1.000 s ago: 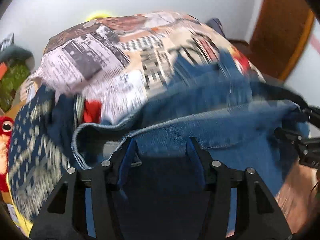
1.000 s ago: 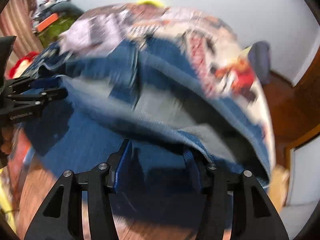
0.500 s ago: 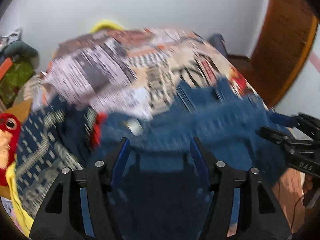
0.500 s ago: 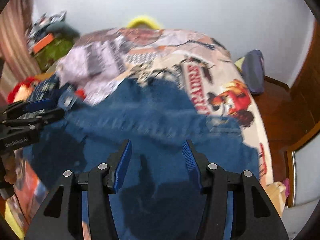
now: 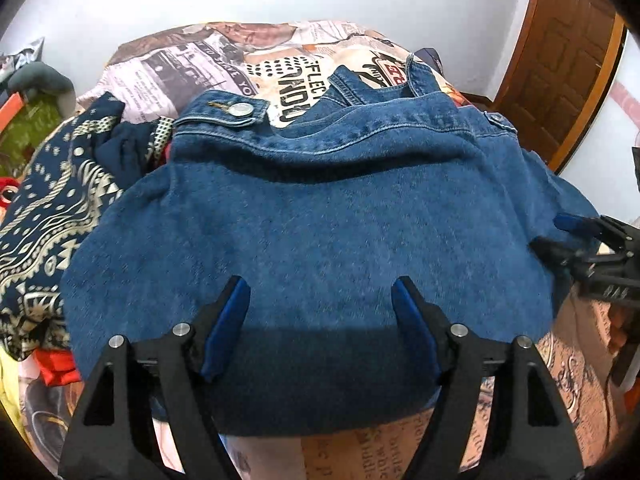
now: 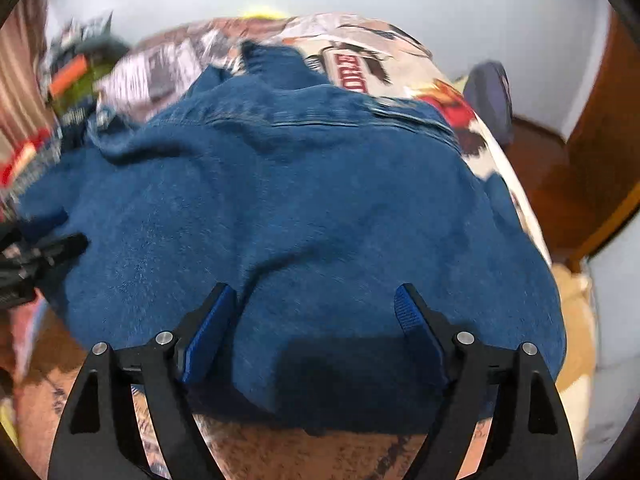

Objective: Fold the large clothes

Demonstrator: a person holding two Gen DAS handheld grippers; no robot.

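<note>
A blue denim garment (image 5: 320, 216) lies folded on the printed bedspread (image 5: 280, 52), its waistband and metal button (image 5: 242, 110) at the far side. It fills the right wrist view (image 6: 304, 208) too. My left gripper (image 5: 322, 296) is open and empty just above the garment's near part. My right gripper (image 6: 316, 304) is open and empty over the near fold. The right gripper also shows at the right edge of the left wrist view (image 5: 592, 248), and the left gripper at the left edge of the right wrist view (image 6: 36, 264).
A navy patterned cloth (image 5: 52, 200) and red items (image 5: 54, 368) are heaped on the left of the bed. A wooden door (image 5: 560, 60) stands at the right, a dark bag (image 6: 490, 96) by the bed's far right corner, and a white wall behind.
Both grippers have let go of the denim and opened wide. The garment, lifted and moving a second ago, now lies flat and folded on the bed.
</note>
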